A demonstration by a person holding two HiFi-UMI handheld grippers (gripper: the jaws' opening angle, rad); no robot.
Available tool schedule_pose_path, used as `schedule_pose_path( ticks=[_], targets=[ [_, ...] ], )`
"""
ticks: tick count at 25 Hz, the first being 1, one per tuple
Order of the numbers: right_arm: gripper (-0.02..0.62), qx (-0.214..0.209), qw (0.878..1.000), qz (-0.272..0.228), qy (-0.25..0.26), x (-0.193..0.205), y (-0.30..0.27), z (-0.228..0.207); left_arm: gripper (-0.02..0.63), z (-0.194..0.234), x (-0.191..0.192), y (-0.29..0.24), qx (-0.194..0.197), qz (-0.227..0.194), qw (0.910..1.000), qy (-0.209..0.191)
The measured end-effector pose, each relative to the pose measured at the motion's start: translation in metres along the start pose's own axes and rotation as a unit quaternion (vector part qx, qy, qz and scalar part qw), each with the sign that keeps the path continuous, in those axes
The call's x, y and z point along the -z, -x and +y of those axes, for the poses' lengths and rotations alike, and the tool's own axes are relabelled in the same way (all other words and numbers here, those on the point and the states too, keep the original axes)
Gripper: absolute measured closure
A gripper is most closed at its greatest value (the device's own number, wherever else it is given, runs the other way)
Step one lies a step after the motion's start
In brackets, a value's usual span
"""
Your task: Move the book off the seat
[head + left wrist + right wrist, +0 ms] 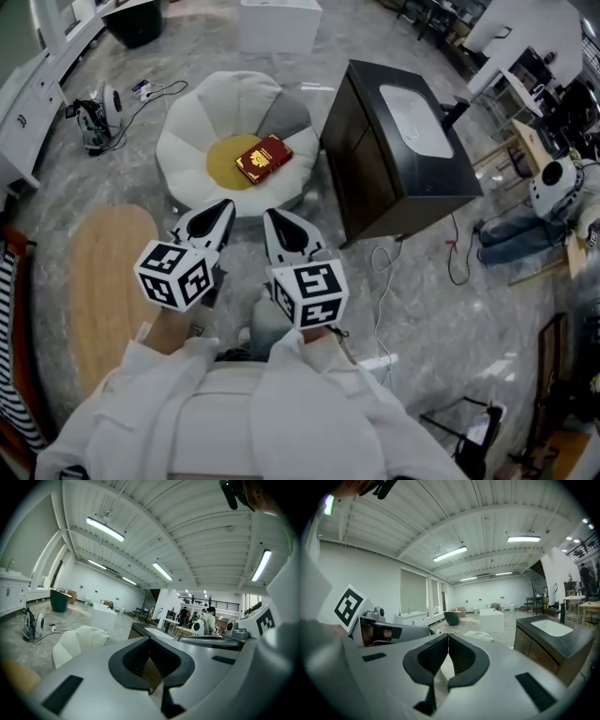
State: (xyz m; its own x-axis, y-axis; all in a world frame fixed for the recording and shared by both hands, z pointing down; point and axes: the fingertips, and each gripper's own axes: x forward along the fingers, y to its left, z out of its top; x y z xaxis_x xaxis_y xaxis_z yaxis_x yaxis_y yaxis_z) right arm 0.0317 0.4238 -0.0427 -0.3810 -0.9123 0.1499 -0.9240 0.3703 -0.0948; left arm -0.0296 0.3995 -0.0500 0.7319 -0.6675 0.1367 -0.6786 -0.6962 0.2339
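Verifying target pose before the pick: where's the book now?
Head view, upper centre: the red book lies flat on the yellow middle of the white petal-shaped seat, just left of the dark sink cabinet.

The head camera looks steeply down from behind the left gripper (223, 208) and right gripper (274, 219), while each gripper camera sits close behind its jaws, facing nearly level, all sharing the seat (187, 122) and cabinet (370, 178) ahead.

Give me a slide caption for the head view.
Red book on a white flower-shaped seat beside a dark cabinet; left gripper and right gripper, shut and empty, short of it.
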Motion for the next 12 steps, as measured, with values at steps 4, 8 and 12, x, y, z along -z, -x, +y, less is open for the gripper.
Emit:
schedule_pose_path(
  ticks=[4, 8, 12],
  targets=[
    [0.583, -0.009, 1.0, -0.001, -0.002, -0.002, -0.033, -0.021, 0.6, 0.021, 0.008, -0.025, -0.009, 0.007, 0.9999, 0.011],
    [0.583, -0.026, 1.0, -0.008, 0.003, -0.011, -0.076, -0.044, 0.6, 0.049, -0.001, -0.064, -0.023, 0.0, 0.9995, 0.02],
    [0.583, -0.034, 0.999, -0.008, -0.002, -0.028, -0.124, -0.079, 0.6, 0.076, -0.02, -0.113, -0.029, 0.003, 0.9994, 0.016]
  ],
)
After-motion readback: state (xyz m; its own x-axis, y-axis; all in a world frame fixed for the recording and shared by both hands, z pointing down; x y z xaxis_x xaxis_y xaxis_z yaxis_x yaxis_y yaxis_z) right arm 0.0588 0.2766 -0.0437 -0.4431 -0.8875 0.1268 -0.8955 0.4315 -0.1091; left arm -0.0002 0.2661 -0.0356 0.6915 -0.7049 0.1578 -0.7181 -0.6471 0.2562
